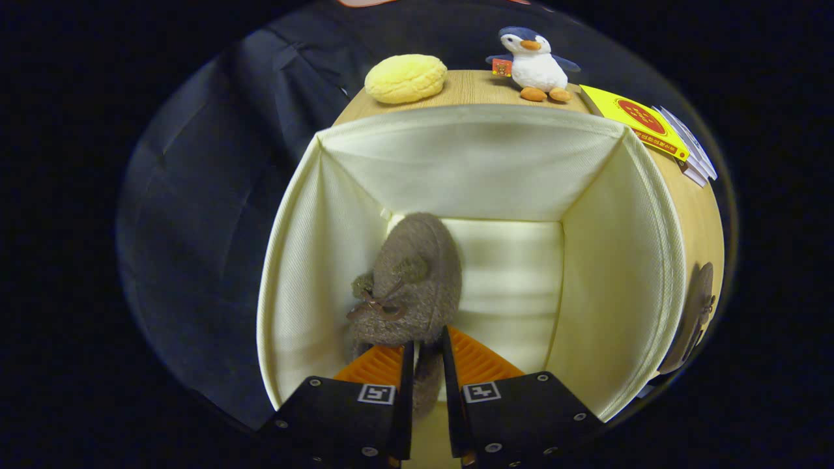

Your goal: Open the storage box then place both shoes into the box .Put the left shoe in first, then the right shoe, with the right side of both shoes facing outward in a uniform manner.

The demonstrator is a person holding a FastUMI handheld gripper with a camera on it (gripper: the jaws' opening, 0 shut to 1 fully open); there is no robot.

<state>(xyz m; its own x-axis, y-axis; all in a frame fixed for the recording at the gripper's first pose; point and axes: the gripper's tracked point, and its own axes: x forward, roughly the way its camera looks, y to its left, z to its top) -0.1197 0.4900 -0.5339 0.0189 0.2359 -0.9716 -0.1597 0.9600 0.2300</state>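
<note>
A cream fabric storage box (475, 163) stands open on the wooden table, and I look down into it. My gripper (427, 355) reaches into the box and is shut on the heel edge of a brown fuzzy shoe (414, 283) with a small bow. That shoe hangs toe-down against the box's left inner wall, close to the floor of the box. A second brown shoe (694, 312) lies on the table outside the box, to its right, partly hidden behind the box wall.
Beyond the box on the table (469, 88) sit a yellow bun-shaped toy (405, 78) and a plush penguin (534, 62). A yellow packet with white cards (642, 124) lies at the far right corner. Dark cloth hangs to the left.
</note>
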